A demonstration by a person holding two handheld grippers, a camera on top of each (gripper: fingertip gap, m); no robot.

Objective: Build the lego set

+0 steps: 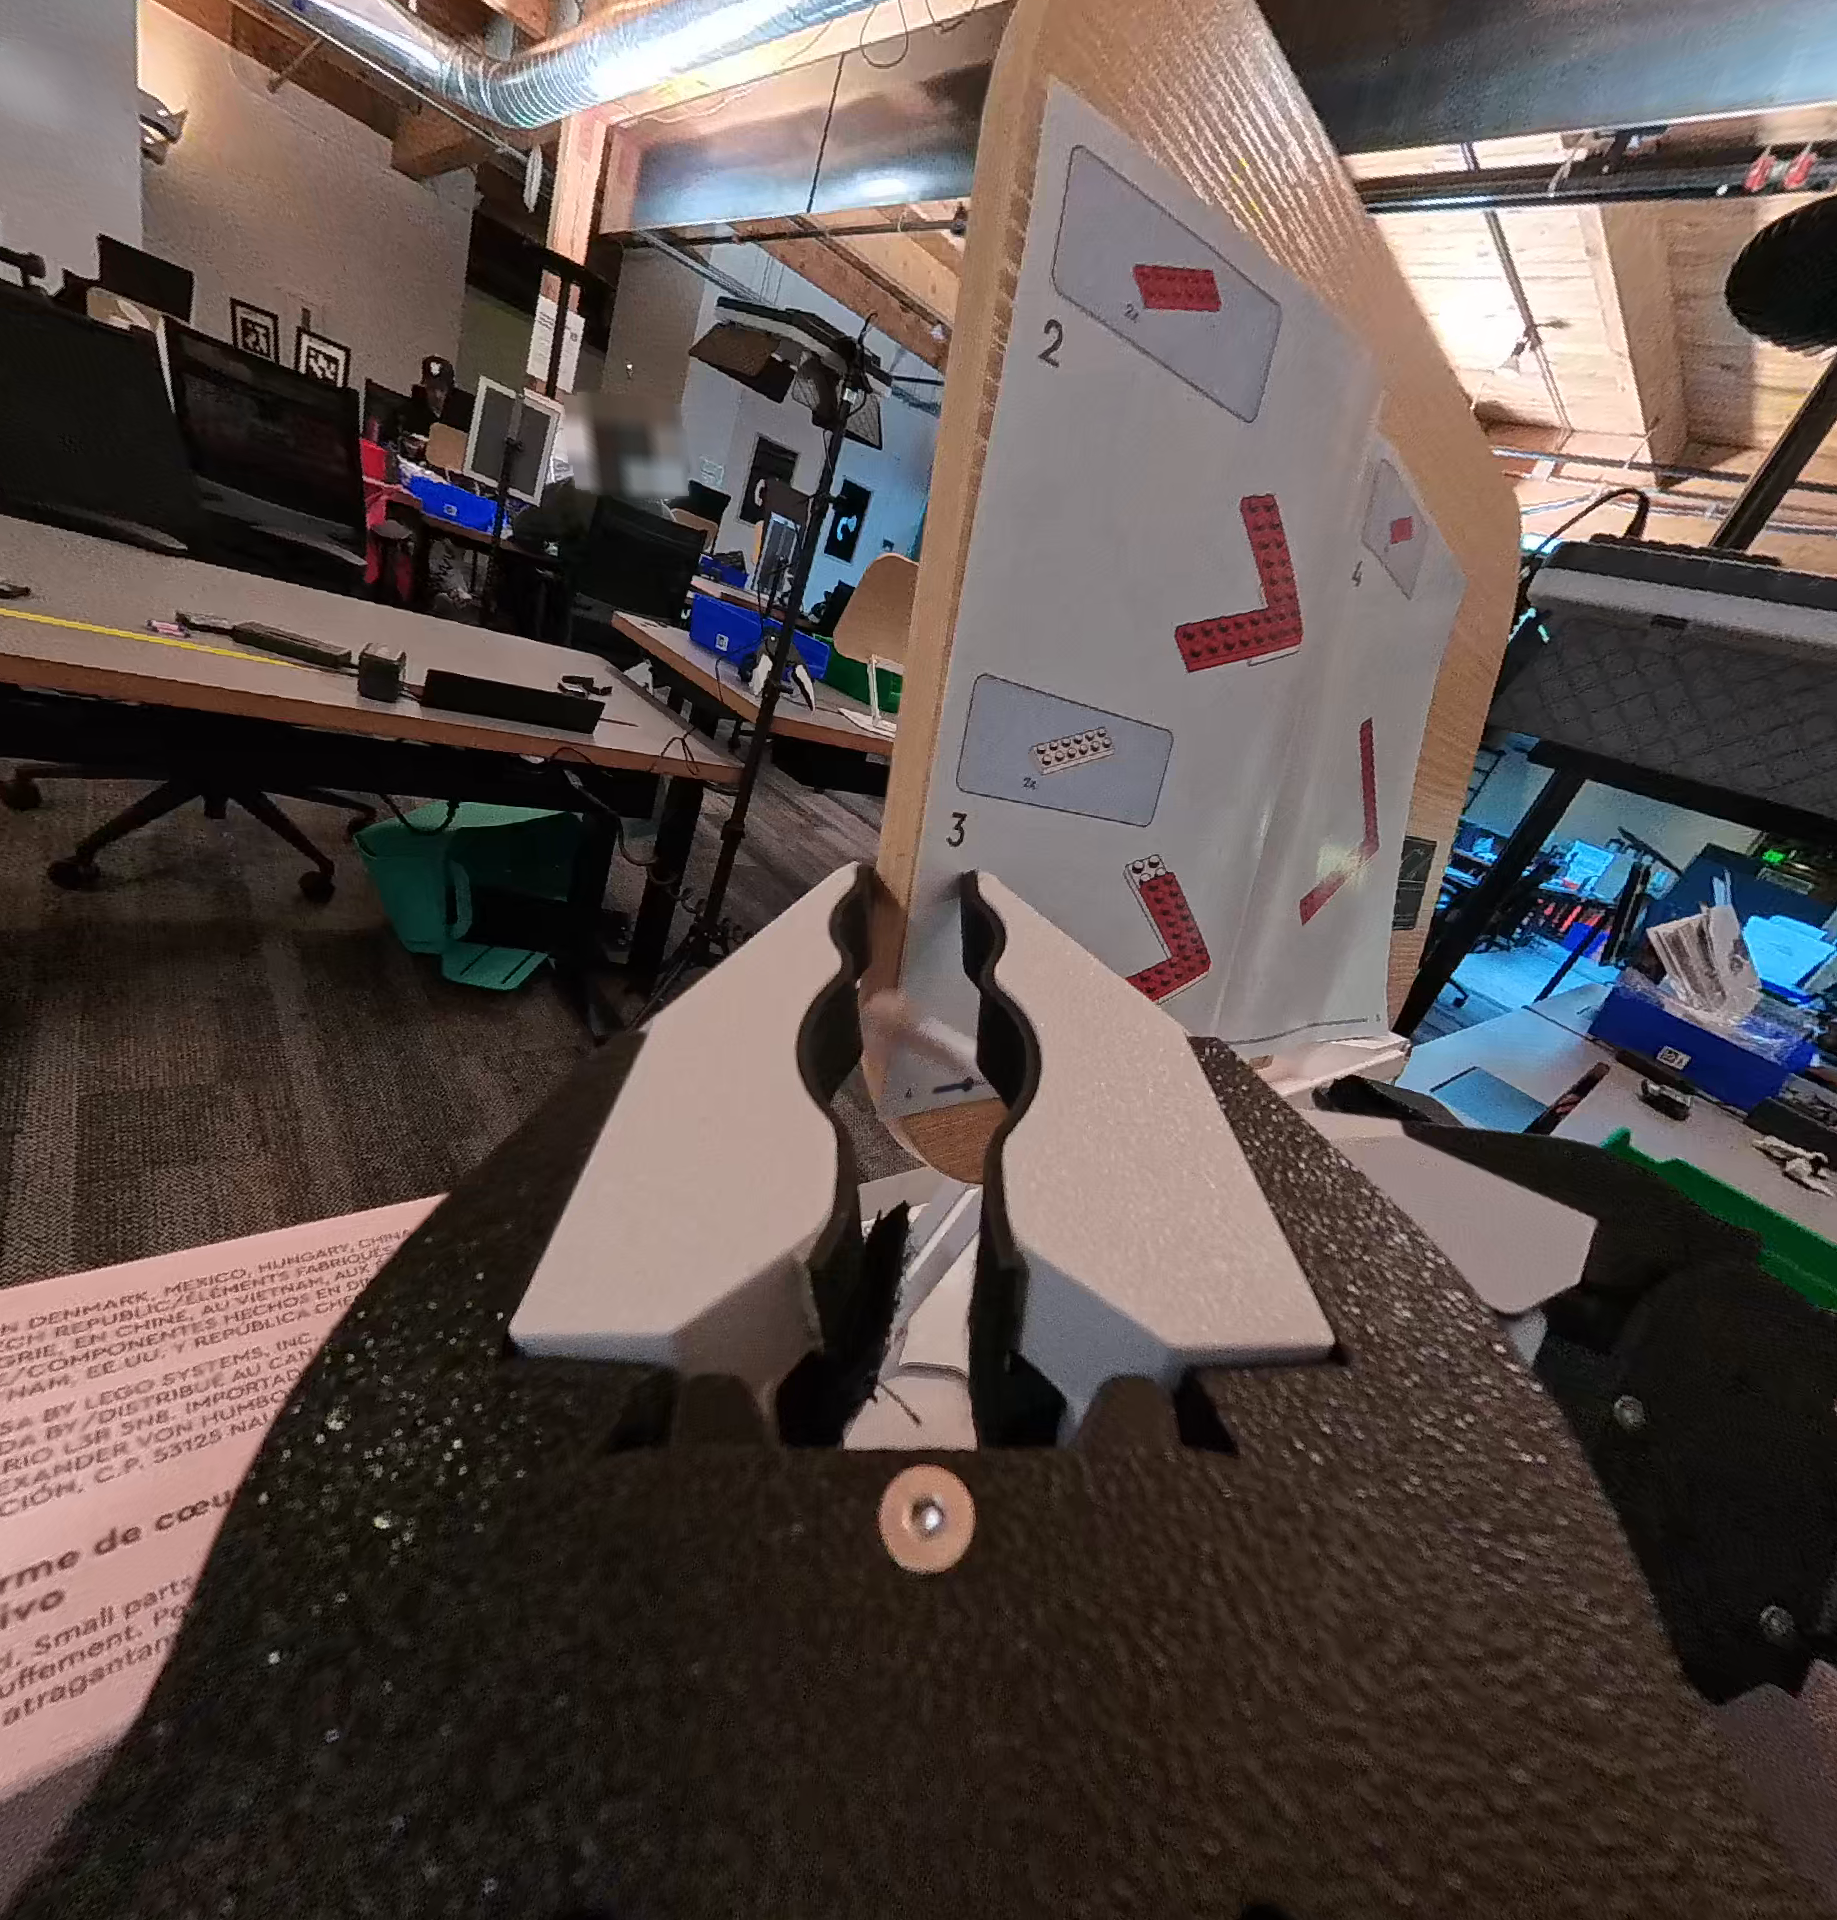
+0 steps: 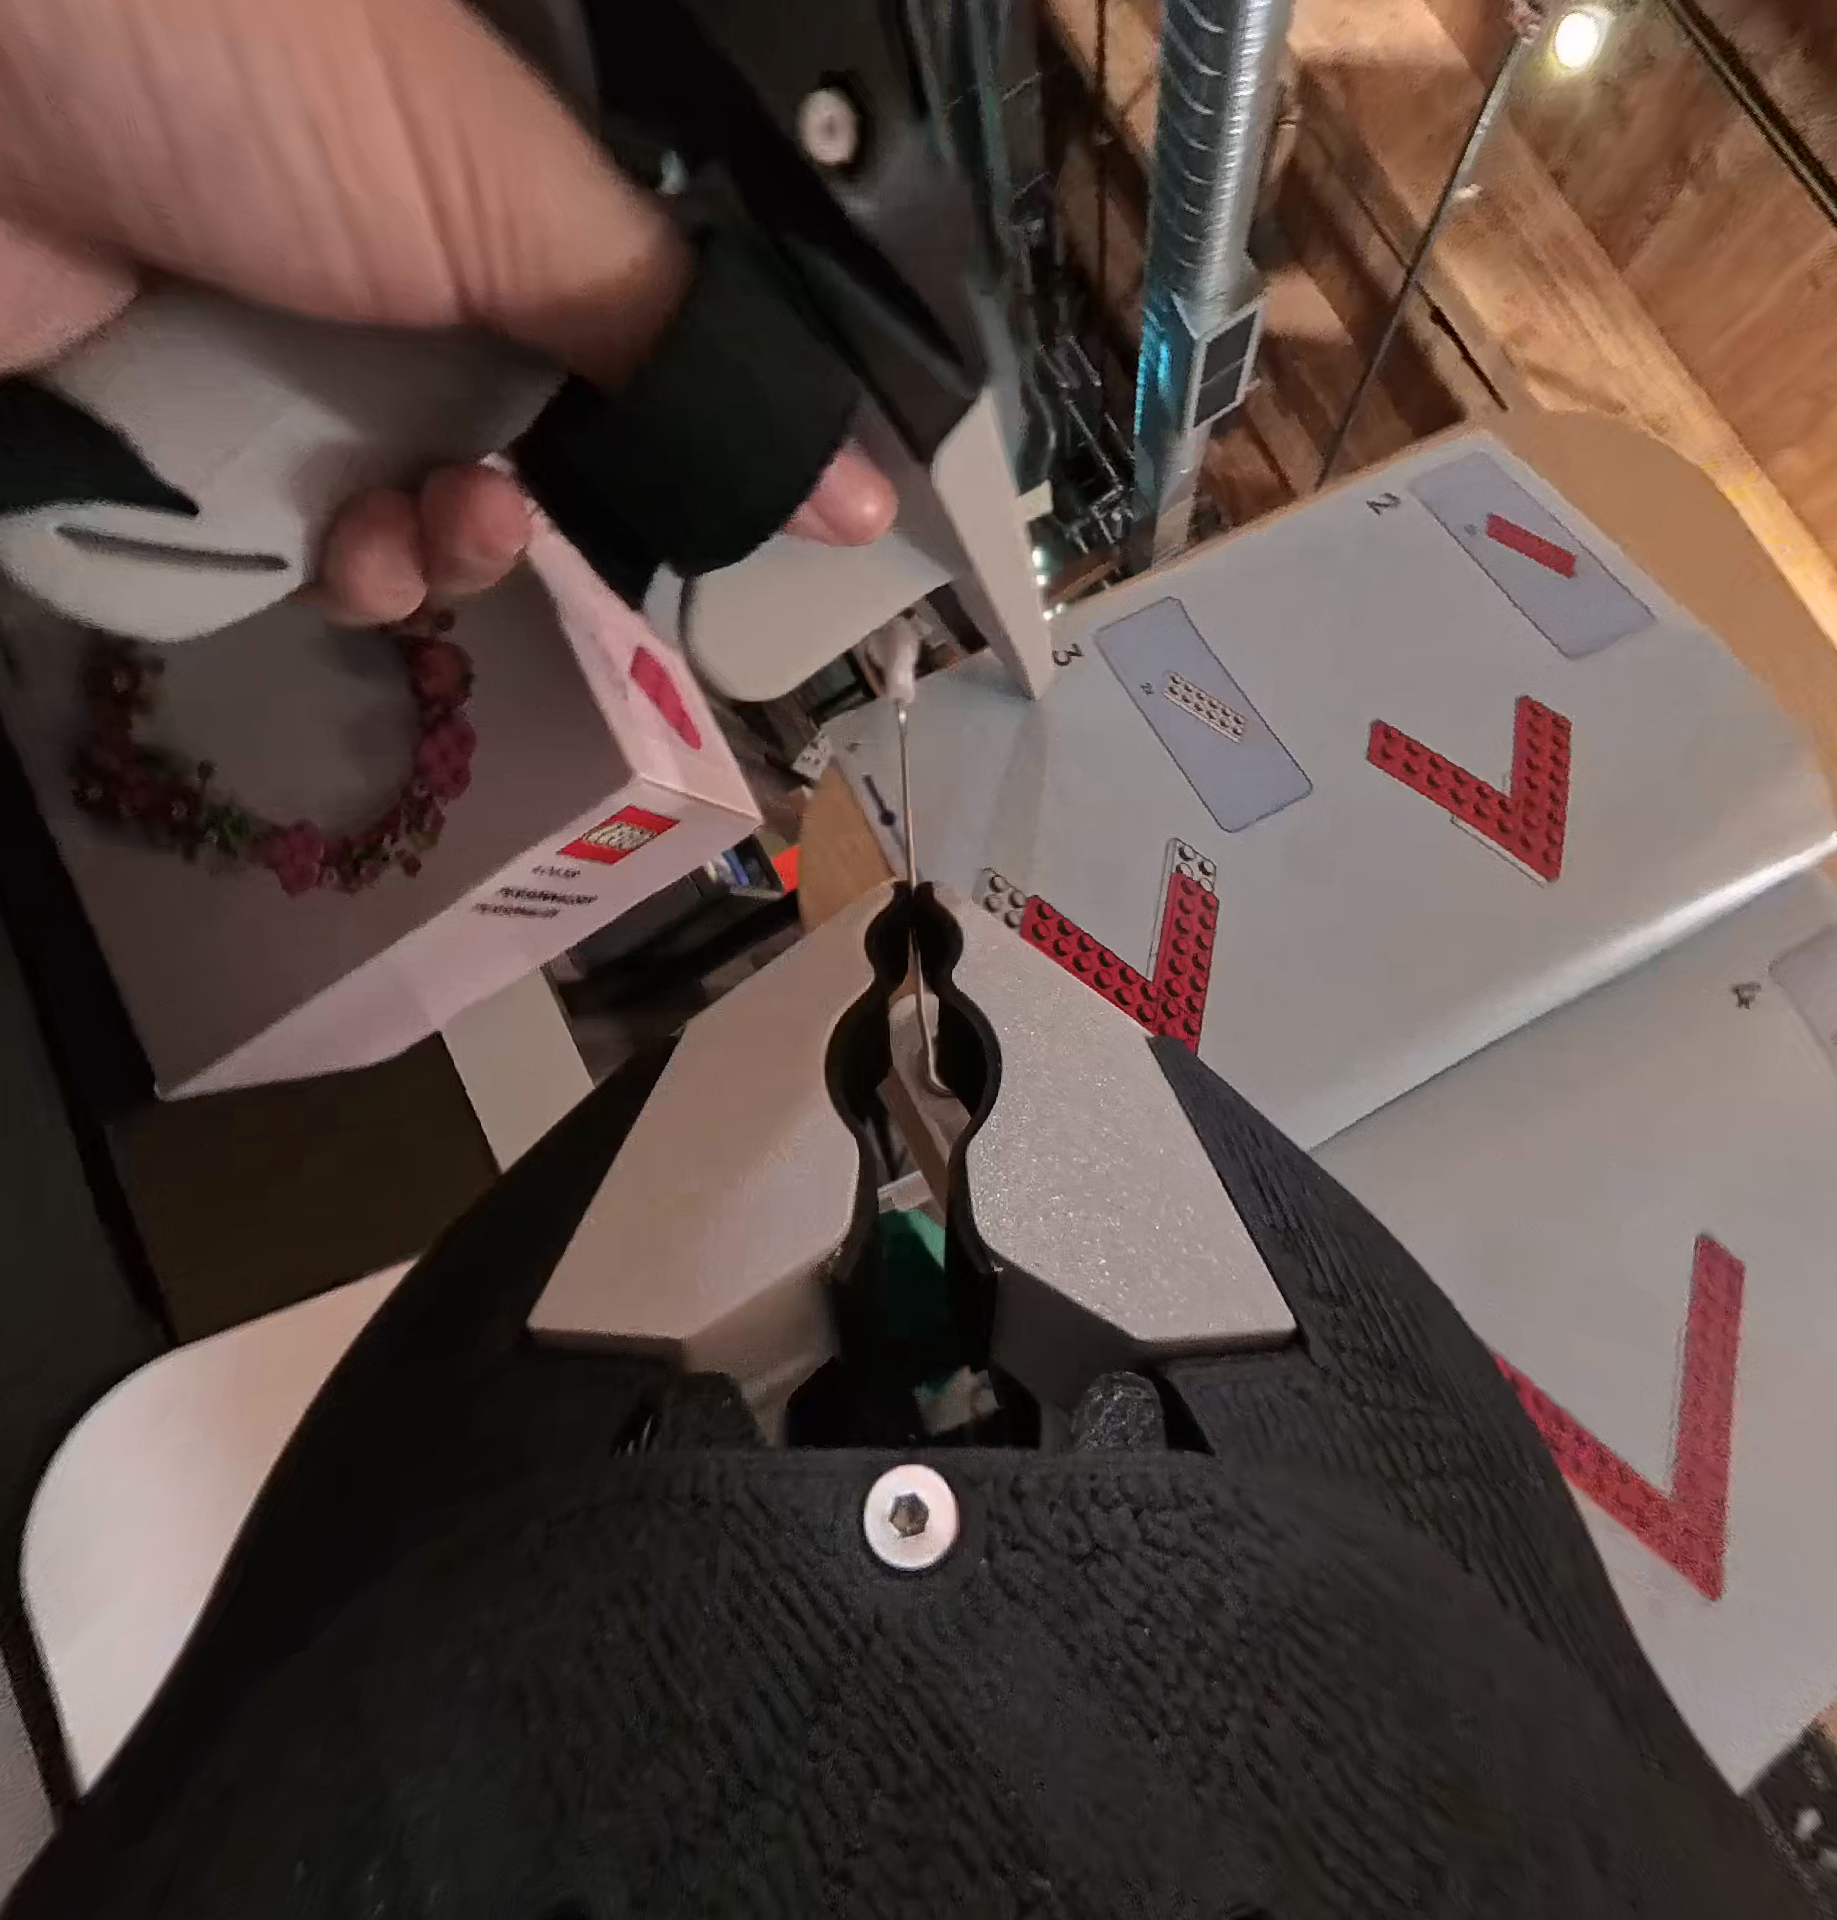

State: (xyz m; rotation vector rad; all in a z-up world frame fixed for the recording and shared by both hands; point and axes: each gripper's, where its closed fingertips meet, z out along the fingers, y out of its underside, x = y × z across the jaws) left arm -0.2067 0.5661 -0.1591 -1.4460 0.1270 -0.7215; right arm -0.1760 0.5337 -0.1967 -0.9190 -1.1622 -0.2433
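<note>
My left gripper (image 1: 919, 894) is shut on the lower corner of an upright wooden board (image 1: 955, 520). An open instruction booklet (image 1: 1153, 623) with pictures of red bricks lies against the board. My right gripper (image 2: 912, 891) is shut on a thin metal wire (image 2: 903, 790). The wire runs up to a small white tip by the board's corner (image 2: 836, 847). The booklet (image 2: 1413, 779) fills the right of the right wrist view. A hand (image 2: 270, 187) holds the left gripper (image 2: 1007, 644) there. The white and pink Lego box (image 2: 374, 831) sits beneath that hand and shows at lower left (image 1: 114, 1455).
Behind the board are long desks (image 1: 270, 675) with monitors and small items, an office chair (image 1: 187, 821), a tripod stand (image 1: 768, 727), a green bin (image 1: 446, 883) on the carpet and blue bins (image 1: 1703, 1049) at right. A green plate edge (image 1: 1745, 1216) shows by the right gripper's body. Across from one pair of fingers to the other is roughly 6 cm.
</note>
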